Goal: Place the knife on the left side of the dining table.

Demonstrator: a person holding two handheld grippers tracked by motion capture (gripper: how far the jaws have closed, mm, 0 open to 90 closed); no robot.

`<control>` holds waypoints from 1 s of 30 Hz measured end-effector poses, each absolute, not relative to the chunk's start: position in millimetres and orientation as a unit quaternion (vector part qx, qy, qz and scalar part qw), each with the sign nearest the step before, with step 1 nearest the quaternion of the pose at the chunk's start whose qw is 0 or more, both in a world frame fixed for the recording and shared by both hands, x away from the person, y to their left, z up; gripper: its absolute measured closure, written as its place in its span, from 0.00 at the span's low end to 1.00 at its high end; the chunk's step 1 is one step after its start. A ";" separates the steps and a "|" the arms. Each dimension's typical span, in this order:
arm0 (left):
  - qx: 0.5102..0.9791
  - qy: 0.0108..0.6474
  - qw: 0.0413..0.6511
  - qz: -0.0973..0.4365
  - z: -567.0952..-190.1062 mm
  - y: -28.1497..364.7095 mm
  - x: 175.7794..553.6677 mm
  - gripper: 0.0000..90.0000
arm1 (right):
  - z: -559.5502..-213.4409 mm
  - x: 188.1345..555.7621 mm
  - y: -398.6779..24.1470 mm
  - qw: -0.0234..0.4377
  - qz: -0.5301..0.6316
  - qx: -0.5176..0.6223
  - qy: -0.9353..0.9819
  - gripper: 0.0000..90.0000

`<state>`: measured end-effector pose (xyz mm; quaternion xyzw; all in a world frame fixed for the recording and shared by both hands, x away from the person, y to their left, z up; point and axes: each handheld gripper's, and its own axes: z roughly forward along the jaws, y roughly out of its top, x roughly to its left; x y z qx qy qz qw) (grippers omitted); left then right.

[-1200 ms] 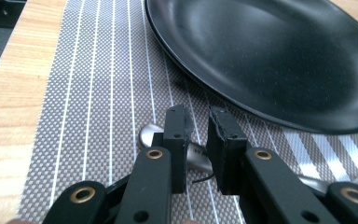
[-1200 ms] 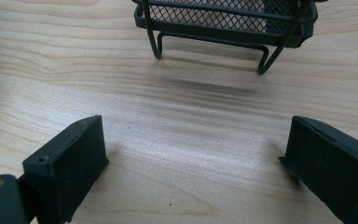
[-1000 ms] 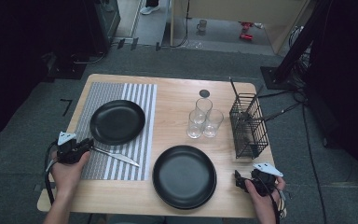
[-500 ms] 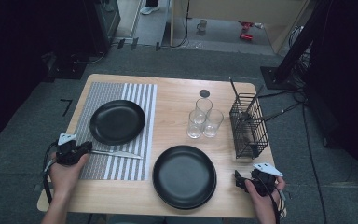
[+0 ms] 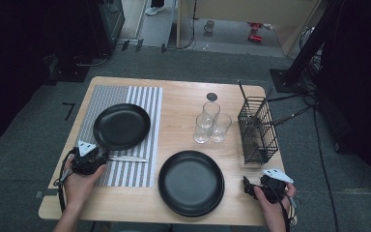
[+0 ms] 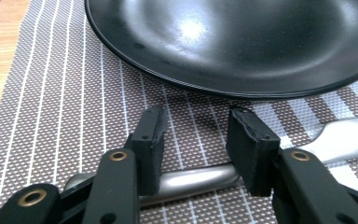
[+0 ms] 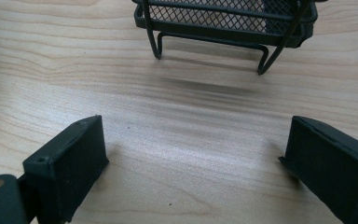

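Note:
A silver knife (image 5: 128,158) lies flat on the striped placemat (image 5: 125,96), just in front of the black plate (image 5: 121,125). My left gripper (image 5: 102,156) sits at the knife's handle end. In the left gripper view its jaws (image 6: 196,126) have just been opening. The knife handle (image 6: 191,179) lies crosswise beneath them, and the pads stand apart without pressing on it. My right gripper (image 5: 246,186) rests low at the table's front right corner. It stands wide open (image 7: 193,140) over bare wood with nothing between the fingers.
A second black plate (image 5: 191,182) sits at the front centre. Three glasses (image 5: 211,126) stand mid-table beside a black wire basket (image 5: 256,130). The basket's feet (image 7: 205,37) are just ahead of the right gripper. A small dark disc (image 5: 212,96) lies at the back.
The knife went from slanted in the left gripper's grip to lying level on the placemat. The left jaws opened off it and the hand drew back slightly. The right hand stayed still.

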<state>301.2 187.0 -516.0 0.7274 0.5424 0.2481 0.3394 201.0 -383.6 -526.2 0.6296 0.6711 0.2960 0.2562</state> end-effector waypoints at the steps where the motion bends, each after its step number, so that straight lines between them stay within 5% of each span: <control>1: 0.728 0.541 0.340 0.248 -516.0 186.9 300.8 0.65 | -526.2 201.0 -383.6 0.256 0.296 0.630 0.671 0.06; 20: 0.721 0.552 0.352 0.227 -514.7 196.6 276.0 0.67 | -526.2 201.0 -383.6 0.256 0.296 0.629 0.671 0.06; 30: 0.691 0.553 0.420 0.199 -513.4 211.4 287.9 0.39 | -526.1 200.9 -383.9 0.256 0.297 0.629 0.671 0.06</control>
